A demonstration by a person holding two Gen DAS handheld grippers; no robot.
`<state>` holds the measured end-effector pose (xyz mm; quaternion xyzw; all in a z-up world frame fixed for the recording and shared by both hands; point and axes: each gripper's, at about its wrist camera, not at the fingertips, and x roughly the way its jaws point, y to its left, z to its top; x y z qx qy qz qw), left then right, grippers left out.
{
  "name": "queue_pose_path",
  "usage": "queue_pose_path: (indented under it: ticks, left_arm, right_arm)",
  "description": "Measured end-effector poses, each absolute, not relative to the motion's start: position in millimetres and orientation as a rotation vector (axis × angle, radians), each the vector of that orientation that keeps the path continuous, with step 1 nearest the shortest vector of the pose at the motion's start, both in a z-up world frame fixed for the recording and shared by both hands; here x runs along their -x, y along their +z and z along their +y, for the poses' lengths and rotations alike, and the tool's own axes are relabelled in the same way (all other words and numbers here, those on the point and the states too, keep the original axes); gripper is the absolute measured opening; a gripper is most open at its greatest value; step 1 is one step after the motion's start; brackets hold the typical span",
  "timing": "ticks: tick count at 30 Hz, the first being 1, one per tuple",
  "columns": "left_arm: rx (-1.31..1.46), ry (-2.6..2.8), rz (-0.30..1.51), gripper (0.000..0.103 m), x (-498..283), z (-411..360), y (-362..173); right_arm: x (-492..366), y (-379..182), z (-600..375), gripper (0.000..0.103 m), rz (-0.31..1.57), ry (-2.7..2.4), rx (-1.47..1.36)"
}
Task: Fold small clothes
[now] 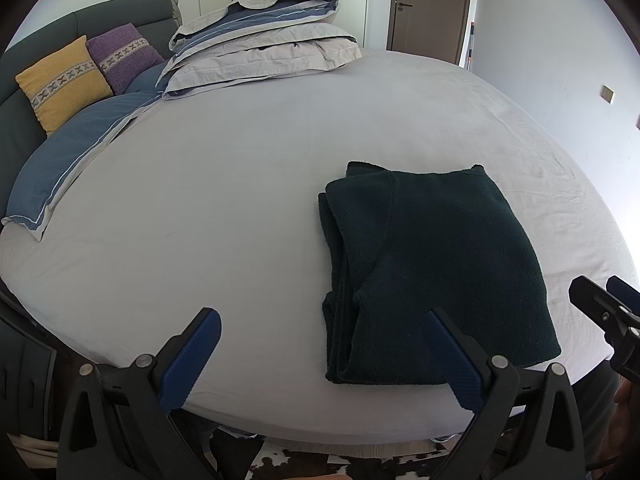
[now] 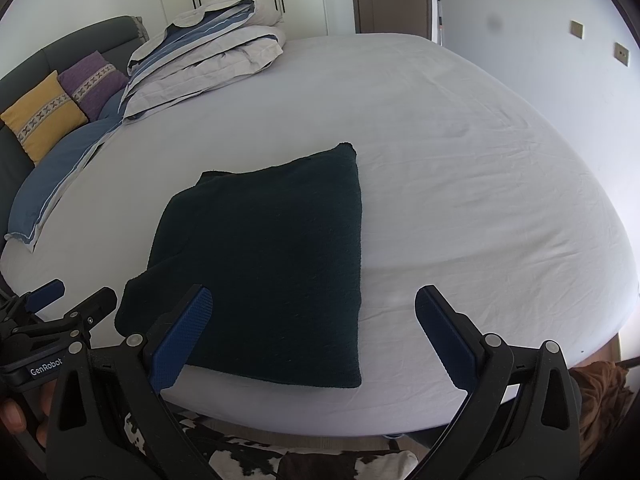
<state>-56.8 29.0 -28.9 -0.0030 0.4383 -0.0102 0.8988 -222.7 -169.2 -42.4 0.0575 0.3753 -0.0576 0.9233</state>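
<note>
Home bedroom: bed (image 1: 240,184), pillows (image 1: 64,80).

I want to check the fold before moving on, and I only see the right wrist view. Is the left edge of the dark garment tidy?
Observer: In the left wrist view, the dark garment shows several stacked layers along its left edge, slightly uneven.
Operator: Is the left tool holding any of it?
Observer: No. The left tool is wide open with nothing between its fingers. Its right finger overlaps the garment's near edge in the picture, but I cannot tell whether it touches.
Operator: Anything on top?
Observer: A diagonal fold line crosses the top layer.
</note>
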Motion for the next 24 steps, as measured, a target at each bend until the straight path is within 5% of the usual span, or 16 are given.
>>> queue_pose_path:
  ticks: [24]
  left_arm:
    - [0.005,-0.022,0.911,0.103,57.6,27.8,-29.7]
  right_arm:
    - [221.2,-45.1,-169.0,0.103,0.771,-0.117,-0.107]
